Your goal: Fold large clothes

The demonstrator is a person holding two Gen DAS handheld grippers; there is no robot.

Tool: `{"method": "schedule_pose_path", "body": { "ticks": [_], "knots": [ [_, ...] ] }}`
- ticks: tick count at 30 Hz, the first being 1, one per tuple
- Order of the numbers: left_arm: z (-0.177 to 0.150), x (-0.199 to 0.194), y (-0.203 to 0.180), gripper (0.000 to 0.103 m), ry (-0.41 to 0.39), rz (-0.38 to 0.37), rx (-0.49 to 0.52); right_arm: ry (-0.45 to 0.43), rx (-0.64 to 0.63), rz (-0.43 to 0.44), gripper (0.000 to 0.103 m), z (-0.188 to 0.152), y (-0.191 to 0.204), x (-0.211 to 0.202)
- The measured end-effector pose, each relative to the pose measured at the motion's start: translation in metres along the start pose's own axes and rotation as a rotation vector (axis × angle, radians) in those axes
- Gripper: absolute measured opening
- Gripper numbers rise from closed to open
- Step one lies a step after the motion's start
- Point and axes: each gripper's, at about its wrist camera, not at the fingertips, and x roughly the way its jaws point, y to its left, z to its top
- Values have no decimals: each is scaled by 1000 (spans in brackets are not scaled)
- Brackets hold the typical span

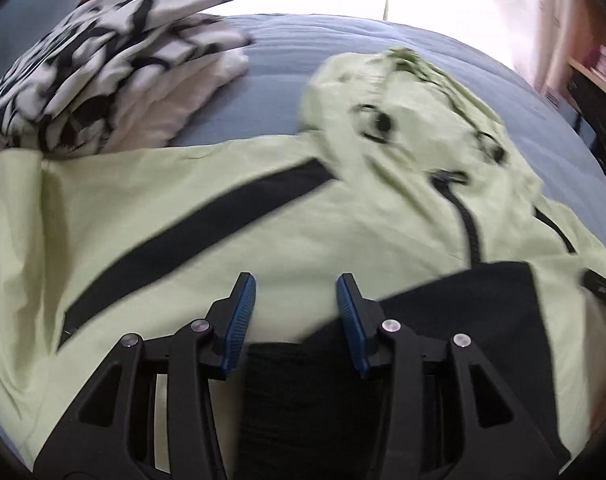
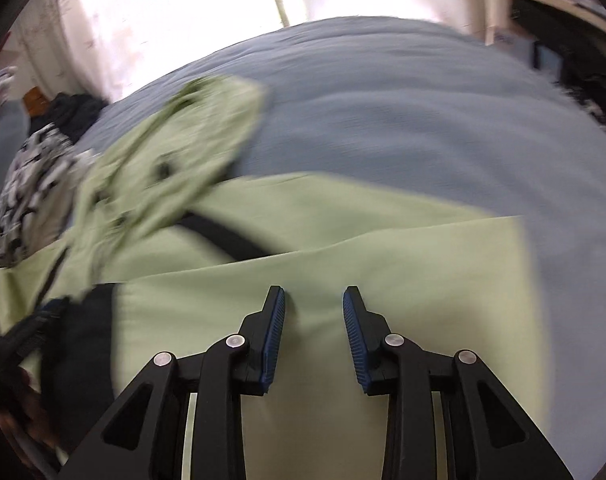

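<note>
A pale green jacket [image 1: 263,220] with black stripes and a black zip is spread across a blue-grey bed cover [image 1: 271,96]. In the left wrist view it fills the middle and lower part of the frame, with its hood [image 1: 375,92] lying toward the upper right. A black panel of the jacket [image 1: 463,300] is seen at the lower right of that frame.

The left gripper [image 1: 296,286] is held low over the jacket, pointing forward along the fabric from the bottom centre of the frame. Its jaws are spread apart, and green cloth is visible in the gap between the blue pads [image 1: 241,316]. Nothing is pinched.

The right gripper [image 2: 314,298] is likewise held above the jacket [image 2: 383,248] at the bottom centre of its frame, directed toward the far edge of the bed cover [image 2: 403,112]. Its jaws are also spread, with only flat green fabric seen between them. Whether the fingertips touch the cloth cannot be determined.

A stack of folded black-and-white patterned clothes [image 1: 103,68] is located at the upper left of the left wrist view, just beside the jacket's edge. Both views are blurred.
</note>
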Motion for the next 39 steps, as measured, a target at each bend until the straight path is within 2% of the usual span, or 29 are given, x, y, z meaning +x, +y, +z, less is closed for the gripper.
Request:
{"method": "schedule_pose_path", "body": {
  "ticks": [1,2,4,6,10,13,17,22,25,29,36,39],
  "knots": [
    [2,3,7,40,0,-14,-18,-5,10,-57,31,1,-19,-1],
    [2,4,10,40,0,-21,-26,-3,39,-69,31,0,-37,-1],
    [2,6,11,40,-3,-17,-23,10,117,-54,31,-2,-65,-3],
    [2,6,6,40,-8,7,-1,22,135,-63,31,-4,-79,-6],
    [4,4,5,40,-5,31,-1,27,138,-69,32,-3,-76,-12],
    [6,-4,10,40,10,52,-16,29,186,-24,32,-8,-75,-19],
    [2,-37,17,40,-8,31,-28,5,167,16,32,-19,-57,-57],
    [-8,-99,25,40,-56,8,-16,2,151,78,32,-41,-35,-111],
    [-17,-134,31,40,-68,-1,-7,-13,126,94,33,-60,-21,-150],
    [-34,-177,35,40,-78,-16,8,-31,101,109,44,-89,2,-197],
    [-74,-249,44,40,-91,-48,36,-56,59,156,45,-145,39,-265],
    [-89,-267,47,40,-90,-52,43,-54,57,187,45,-171,53,-288]
  ]
}}
